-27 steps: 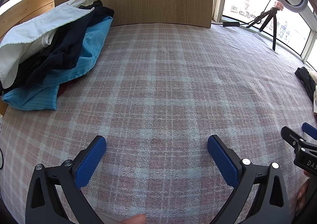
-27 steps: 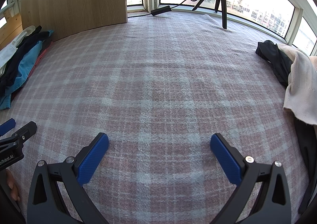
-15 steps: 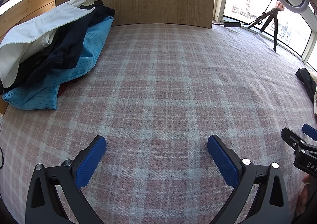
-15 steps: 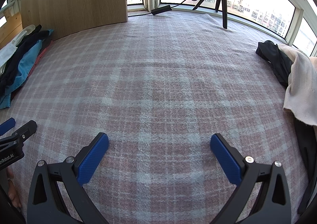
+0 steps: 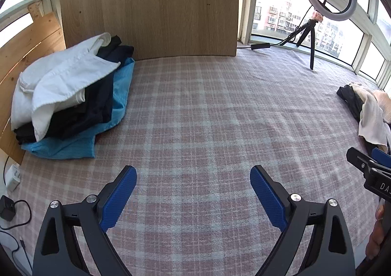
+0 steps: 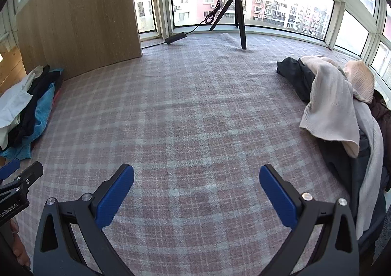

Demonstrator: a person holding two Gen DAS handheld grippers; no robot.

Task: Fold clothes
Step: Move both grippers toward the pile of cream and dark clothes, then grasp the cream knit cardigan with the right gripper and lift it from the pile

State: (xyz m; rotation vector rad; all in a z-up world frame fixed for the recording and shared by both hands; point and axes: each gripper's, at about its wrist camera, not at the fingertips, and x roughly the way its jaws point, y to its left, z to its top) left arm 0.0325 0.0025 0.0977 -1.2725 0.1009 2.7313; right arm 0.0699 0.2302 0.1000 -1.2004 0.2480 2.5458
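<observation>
Hovering over the bare middle of a plaid bedcover (image 5: 195,114), the left gripper (image 5: 193,193) has its blue pads spread wide with nothing between them. Beside it the right gripper (image 6: 196,190) is spread just as wide and holds nothing either. A stack of folded clothes (image 5: 70,102), white on dark on blue, sits at the bedcover's far left edge against a wooden board (image 5: 149,7). A loose heap of clothes (image 6: 337,104), cream and dark, lies along the right edge. A ring light on a tripod (image 6: 238,9) stands at the far edge by the windows.
</observation>
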